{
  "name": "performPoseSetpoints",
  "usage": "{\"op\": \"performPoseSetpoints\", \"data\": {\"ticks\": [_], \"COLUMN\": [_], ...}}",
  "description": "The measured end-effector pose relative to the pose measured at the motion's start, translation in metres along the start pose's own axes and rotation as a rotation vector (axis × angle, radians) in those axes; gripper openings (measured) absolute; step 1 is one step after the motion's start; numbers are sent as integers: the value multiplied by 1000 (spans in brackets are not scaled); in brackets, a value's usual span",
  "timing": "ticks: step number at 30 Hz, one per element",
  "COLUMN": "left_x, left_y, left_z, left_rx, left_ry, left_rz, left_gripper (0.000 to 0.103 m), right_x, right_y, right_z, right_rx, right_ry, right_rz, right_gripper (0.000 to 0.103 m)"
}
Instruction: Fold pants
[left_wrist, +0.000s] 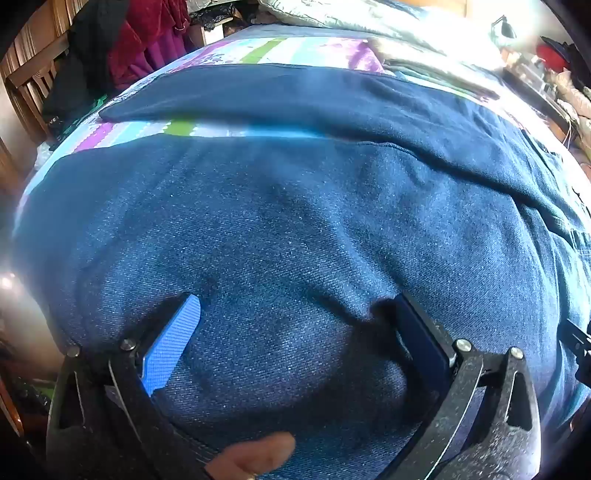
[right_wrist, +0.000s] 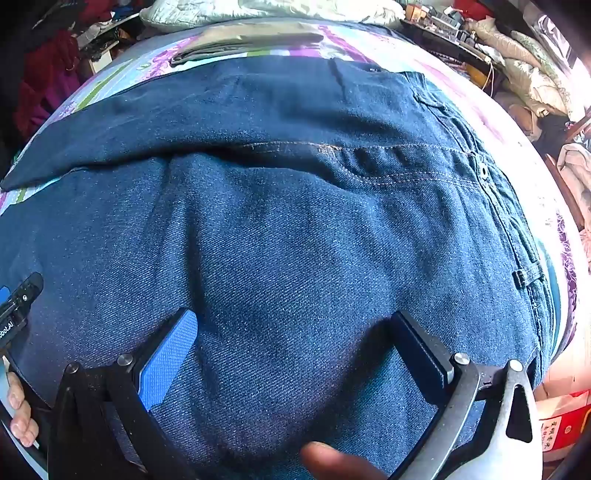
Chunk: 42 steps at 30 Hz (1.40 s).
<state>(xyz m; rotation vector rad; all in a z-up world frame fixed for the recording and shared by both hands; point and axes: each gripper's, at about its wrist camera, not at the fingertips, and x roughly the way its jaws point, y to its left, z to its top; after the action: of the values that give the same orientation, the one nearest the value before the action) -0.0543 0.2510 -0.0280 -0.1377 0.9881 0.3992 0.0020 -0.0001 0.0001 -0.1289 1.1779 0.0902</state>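
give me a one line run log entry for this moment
stage: pre-fold | jeans: spread flat on bed | left gripper: open, on near leg | right gripper: open, near waistband

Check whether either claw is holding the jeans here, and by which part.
Neither holds them. The left claw and right claw are both open, fingers spread and pressed down on the jeans spread across the bed; no fabric is pinched.

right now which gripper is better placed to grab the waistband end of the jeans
Right. The right gripper sits open over the jeans with the waistband close on its right; the left gripper faces mostly the legs.
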Motion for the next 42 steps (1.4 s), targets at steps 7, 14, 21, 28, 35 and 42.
{"op": "performPoseSetpoints", "data": {"ticks": [7,14,21,28,35,42], "left_x": [-1,1,2,-1,0,1], "left_y": [-2,-2,-3,0,-1,-1], "left_z": [2,1,0,0,3,4], "left_rx": [1,-3,0,-15,-11,1], "left_ry": [4,3,-5,-1,24,27], "left_rz": [2,-1,0,5,10,10], "left_gripper": [103,103,103,103,103,103], "right_x": [-10,-15,-16,-14,-12,-11], "right_y": [-1,3,3,2,3,4], "right_z": [-1,-7,-8,-7,-11,-16], "right_rx": [5,4,3,4,1,-9], "right_ry": [-60,-98,-104,-96,-116,-118], "right_rz": [2,3,3,8,4,2], "right_gripper": [103,103,103,103,103,103]}}
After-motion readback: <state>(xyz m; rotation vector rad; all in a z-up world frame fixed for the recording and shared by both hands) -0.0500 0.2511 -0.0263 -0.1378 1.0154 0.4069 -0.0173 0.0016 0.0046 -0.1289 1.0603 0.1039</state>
